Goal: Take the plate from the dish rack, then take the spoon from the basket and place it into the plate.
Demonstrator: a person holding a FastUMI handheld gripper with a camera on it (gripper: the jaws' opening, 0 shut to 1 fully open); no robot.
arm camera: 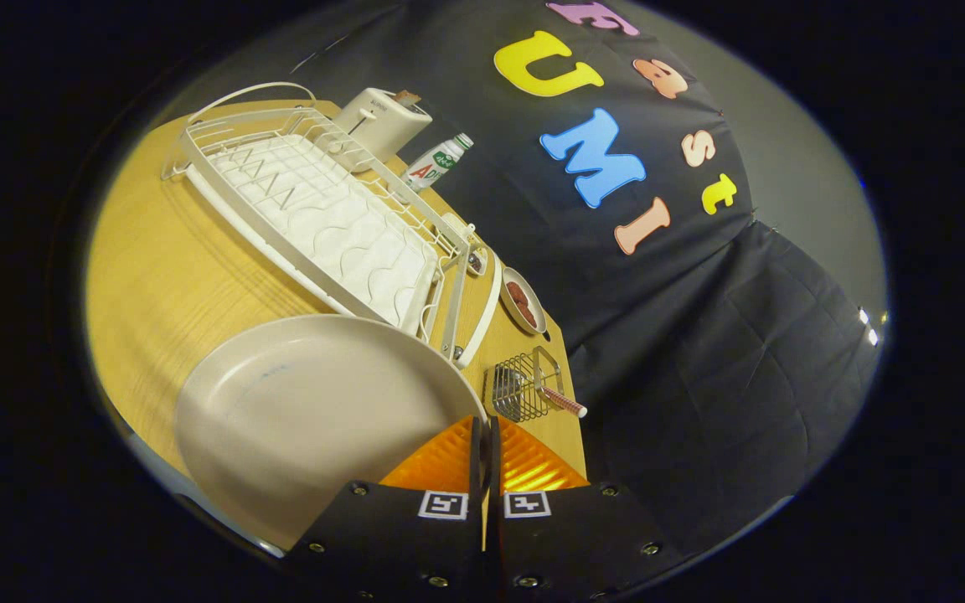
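A large cream plate [315, 419] hangs over the wooden table, just in front of the empty white dish rack [323, 218]. My gripper [486, 435] is shut on the plate's near rim, and its orange fingers [441, 465] press together with the rim between them. Beyond the fingertips stands a small wire basket [520, 389]. The spoon's pink handle [565, 404] sticks out of the basket toward the black cloth wall. The whole view is tilted.
Behind the rack stand a white toaster [382, 121] and a small bottle [436, 161]. A small bowl with reddish contents [522, 300] sits between the rack and the basket. Bare wooden table [156, 276] lies beside the rack.
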